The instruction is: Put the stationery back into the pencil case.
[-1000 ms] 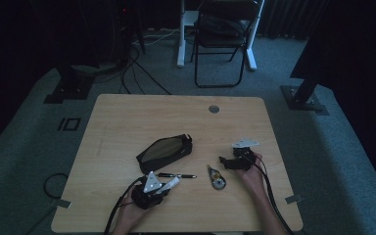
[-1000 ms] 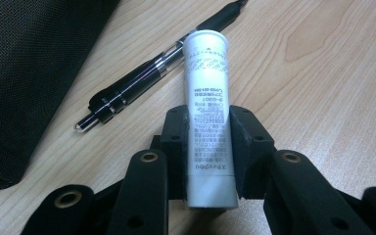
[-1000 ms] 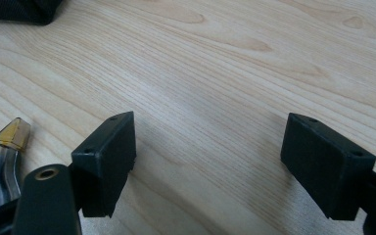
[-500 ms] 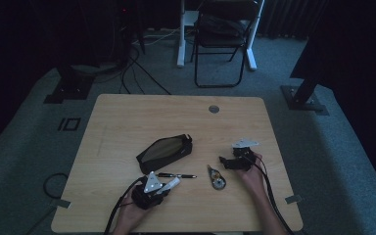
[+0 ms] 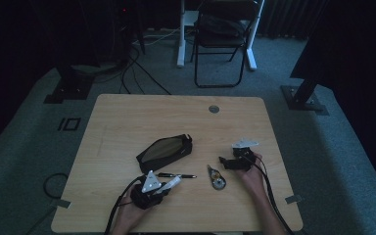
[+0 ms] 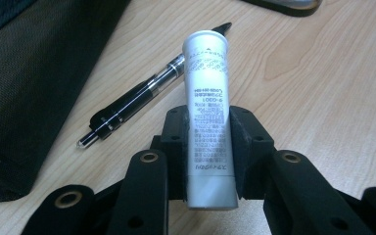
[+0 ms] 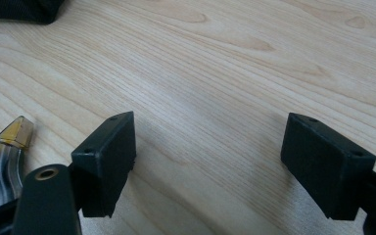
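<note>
Clamping the tube [image 6: 209,117] crosswise, the left gripper [image 6: 208,147] aims its long axis ahead toward the pen [image 6: 142,95]; right gripper [image 7: 208,161] jaws stand apart.

tube [image 6: 209,117]: matt silvery plastic | pen [image 6: 142,95]: glossy black | table [image 7: 235,63]: smooth pale wood | pouch [image 6: 24,73]: mesh cloth

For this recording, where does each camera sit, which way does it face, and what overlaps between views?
High view: fixed above the person's side, looking forward and down on the wooden table; both forearms enter from below, left gripper and right gripper.
Left gripper view: rides that gripper, looking along its fingers clamped on a white tube, with the pen and black pouch beyond.
Right gripper view: looks low across bare wood between open fingers.
Shared: tube, pen and pouch appear in the high and left gripper views.
</note>
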`<state>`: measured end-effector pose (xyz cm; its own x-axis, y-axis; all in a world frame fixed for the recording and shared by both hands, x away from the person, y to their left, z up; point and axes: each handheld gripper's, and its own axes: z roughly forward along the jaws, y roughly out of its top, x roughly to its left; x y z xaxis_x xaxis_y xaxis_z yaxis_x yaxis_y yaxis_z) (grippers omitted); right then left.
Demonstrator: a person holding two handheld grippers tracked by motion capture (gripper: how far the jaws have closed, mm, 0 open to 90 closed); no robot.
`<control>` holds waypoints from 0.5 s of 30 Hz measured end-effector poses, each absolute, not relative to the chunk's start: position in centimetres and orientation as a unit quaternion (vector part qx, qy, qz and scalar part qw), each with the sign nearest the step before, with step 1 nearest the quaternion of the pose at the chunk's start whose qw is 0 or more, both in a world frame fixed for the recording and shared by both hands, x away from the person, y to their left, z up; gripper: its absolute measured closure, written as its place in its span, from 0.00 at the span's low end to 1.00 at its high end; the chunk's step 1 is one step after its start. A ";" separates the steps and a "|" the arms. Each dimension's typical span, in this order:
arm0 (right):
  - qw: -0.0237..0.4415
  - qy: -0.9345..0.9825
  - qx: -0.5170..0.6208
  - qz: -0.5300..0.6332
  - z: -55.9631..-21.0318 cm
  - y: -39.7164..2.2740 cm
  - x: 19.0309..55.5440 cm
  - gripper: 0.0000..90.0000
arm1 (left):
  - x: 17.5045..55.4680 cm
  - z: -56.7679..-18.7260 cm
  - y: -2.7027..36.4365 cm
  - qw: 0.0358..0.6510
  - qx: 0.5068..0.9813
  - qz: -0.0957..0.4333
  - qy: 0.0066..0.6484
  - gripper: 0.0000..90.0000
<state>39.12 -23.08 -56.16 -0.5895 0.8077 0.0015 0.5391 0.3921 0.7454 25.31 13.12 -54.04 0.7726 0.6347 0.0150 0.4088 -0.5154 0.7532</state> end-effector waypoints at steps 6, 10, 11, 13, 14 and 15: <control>0.184 0.814 0.414 0.364 -56.2 -23.1 39.1 0.23 | 25.1 -53.4 13.3 0.392 0.857 0.148 0.299 0.79; 0.184 0.814 0.414 0.364 -56.2 -23.1 39.1 0.23 | 25.1 -53.0 13.5 0.394 0.857 0.150 0.297 0.79; 0.184 0.814 0.414 0.364 -56.2 -23.1 39.1 0.23 | 25.1 -52.9 13.5 0.394 0.857 0.150 0.297 0.79; 0.184 0.814 0.414 0.364 -56.2 -23.1 39.1 0.23 | 25.1 -52.7 13.7 0.396 0.855 0.151 0.298 0.79; 0.184 0.814 0.414 0.364 -56.2 -23.1 39.1 0.23 | 25.1 -52.6 13.7 0.397 0.855 0.152 0.297 0.79; 0.184 0.814 0.414 0.364 -56.2 -23.1 39.1 0.23 | 25.1 -52.5 13.8 0.398 0.854 0.152 0.297 0.79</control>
